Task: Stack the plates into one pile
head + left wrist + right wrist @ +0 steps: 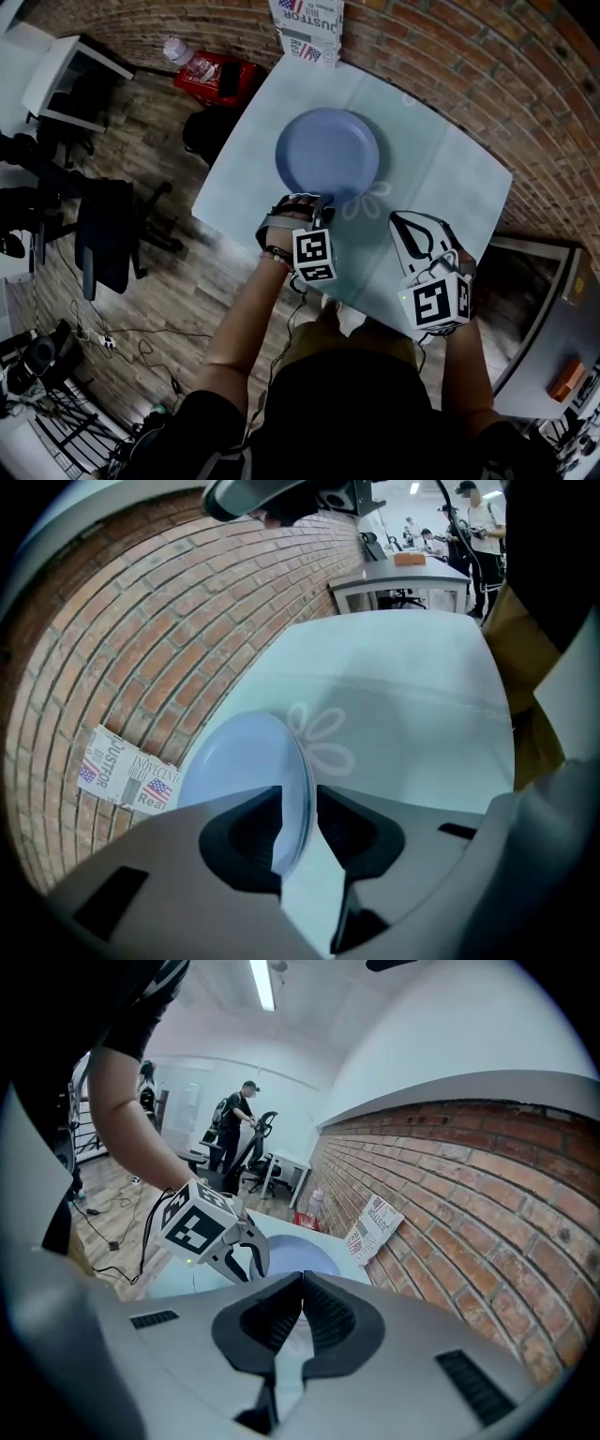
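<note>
A pale blue plate (328, 155) lies flat on the light green table (450, 169), toward its far side. My left gripper (309, 202) is at the plate's near edge. In the left gripper view the plate (239, 761) has its rim between the jaws of the left gripper (298, 803), which stand open with a gap beside the rim. My right gripper (403, 220) hovers over bare table to the right of the plate. In its own view the right gripper (302, 1279) is shut with nothing in it, and the plate (286, 1254) and left gripper (246, 1265) lie ahead of it.
A box printed like a newspaper (307, 28) stands against the brick wall at the table's far edge. A red crate with a bottle (211, 75) sits on the floor at far left. A black office chair (103, 234) is left of the table, a grey desk (553, 337) right.
</note>
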